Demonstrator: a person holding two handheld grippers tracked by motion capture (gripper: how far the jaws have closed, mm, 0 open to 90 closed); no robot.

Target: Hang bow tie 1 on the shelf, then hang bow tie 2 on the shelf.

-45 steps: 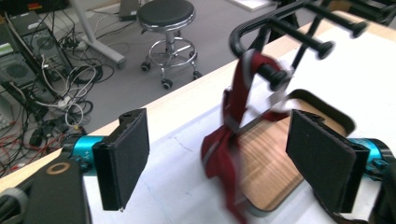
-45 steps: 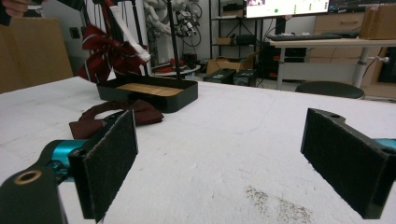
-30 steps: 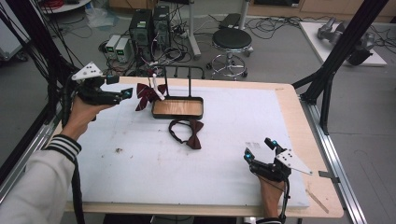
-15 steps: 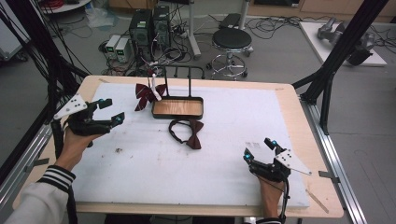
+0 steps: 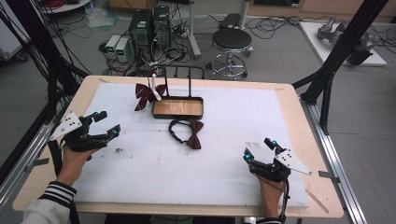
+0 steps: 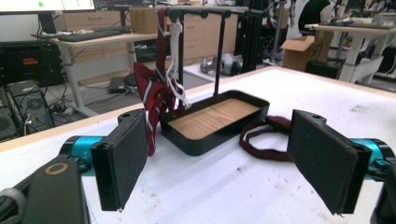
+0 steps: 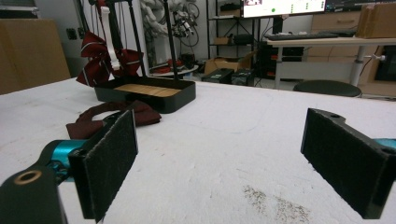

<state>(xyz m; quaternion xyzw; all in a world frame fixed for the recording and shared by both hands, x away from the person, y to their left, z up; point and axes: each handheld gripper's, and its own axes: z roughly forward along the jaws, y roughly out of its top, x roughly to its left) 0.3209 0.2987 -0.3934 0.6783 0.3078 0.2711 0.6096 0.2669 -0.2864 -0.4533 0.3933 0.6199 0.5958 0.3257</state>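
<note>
Striped bow tie (image 5: pixel 145 94) hanging from black rack (image 5: pixel 177 80) beside wooden-bottomed tray (image 5: pixel 178 108); plain maroon bow tie (image 5: pixel 187 133) lying flat just in front of tray. Left gripper (image 5: pixel 103 130), jaws wide and empty, now drawn back from rack to table's left edge. Right gripper (image 5: pixel 259 150) open, empty, unmoved. Probably one tie hung, second waiting.

Wooden table (image 5: pixel 299 100), pale edge showing all round. A white mat (image 5: pixel 233 135) covers nearly the whole top, with small dark specks (image 5: pixel 119 150) on the left part, possibly crumbs or dirt. On the mat: a black tray (image 5: pixel 178 108) with a wood-coloured floor, carrying a thin black rack. Just in front of the tray, a dark red bow tie (image 5: pixel 187 133) lies flat with its strap looped.
</note>
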